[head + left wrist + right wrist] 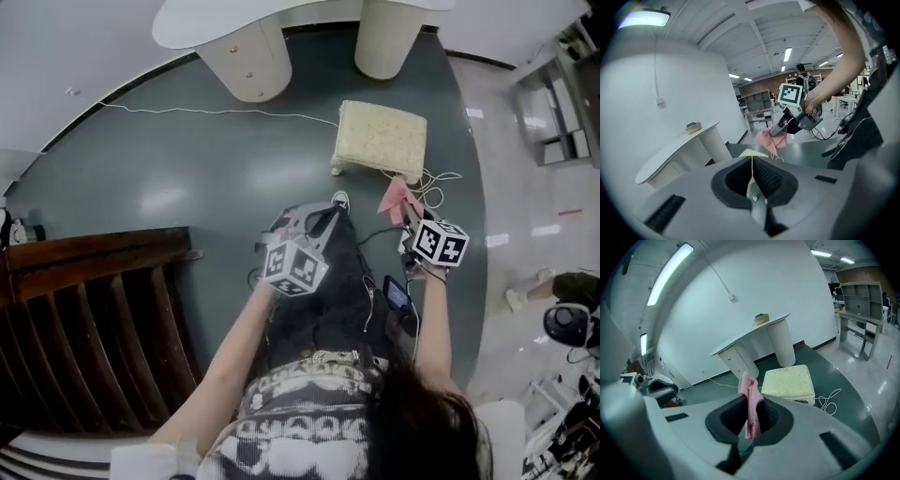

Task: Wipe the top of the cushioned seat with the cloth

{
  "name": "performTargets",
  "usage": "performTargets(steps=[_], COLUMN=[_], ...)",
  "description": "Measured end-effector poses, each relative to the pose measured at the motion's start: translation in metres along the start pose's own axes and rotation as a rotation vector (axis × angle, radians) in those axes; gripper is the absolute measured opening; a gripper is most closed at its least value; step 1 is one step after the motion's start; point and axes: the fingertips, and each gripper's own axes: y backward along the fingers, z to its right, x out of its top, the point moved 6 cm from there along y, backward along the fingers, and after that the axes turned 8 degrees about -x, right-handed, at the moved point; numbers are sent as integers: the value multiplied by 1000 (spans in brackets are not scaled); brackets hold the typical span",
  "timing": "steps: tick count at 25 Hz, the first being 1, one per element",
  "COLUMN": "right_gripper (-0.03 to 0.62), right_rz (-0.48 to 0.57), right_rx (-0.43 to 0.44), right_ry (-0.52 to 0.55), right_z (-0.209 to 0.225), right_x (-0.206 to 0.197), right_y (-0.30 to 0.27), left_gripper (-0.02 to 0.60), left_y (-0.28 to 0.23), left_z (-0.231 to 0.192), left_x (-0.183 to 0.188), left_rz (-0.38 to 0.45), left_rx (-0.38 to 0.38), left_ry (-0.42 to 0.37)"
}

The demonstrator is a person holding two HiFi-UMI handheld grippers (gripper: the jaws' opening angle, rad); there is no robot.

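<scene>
The cushioned seat (380,139) is a low cream square stool on the dark green floor, ahead of me; in the right gripper view the seat (788,381) lies just beyond the jaws. My right gripper (405,208) is shut on a pink cloth (397,194), held in the air near the seat's near right corner. The cloth (750,401) hangs pinched between the jaws of the right gripper (751,414). My left gripper (305,217) hovers over my legs, left of the right one, jaws shut on nothing (751,165). The left gripper view also shows the right gripper (782,129) with the cloth (768,139).
A white curved desk (220,19) on round legs stands behind the seat. A thin white cable (216,111) runs across the floor, with a coil (436,187) beside the seat. A dark wooden slatted frame (84,309) is at my left. Metal shelving (553,112) stands at far right.
</scene>
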Motion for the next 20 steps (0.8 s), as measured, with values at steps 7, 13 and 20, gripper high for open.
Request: performTargets(steps=[7,13,20], right_gripper=[9,9,9], right_rz=[5,32,59], right_rx=[10,41,114], right_ry=[74,120,187], right_z=[-34,-48,-53], right_x=[-13,-3,26], right_y=[74,104,121], left_gripper=[6,6,6], left_y=[31,40,41], left_z=[38,54,68], left_x=[2,8,38], left_rz=[21,37,41], left_rx=[-1,-1,39], left_ry=[28,33,46])
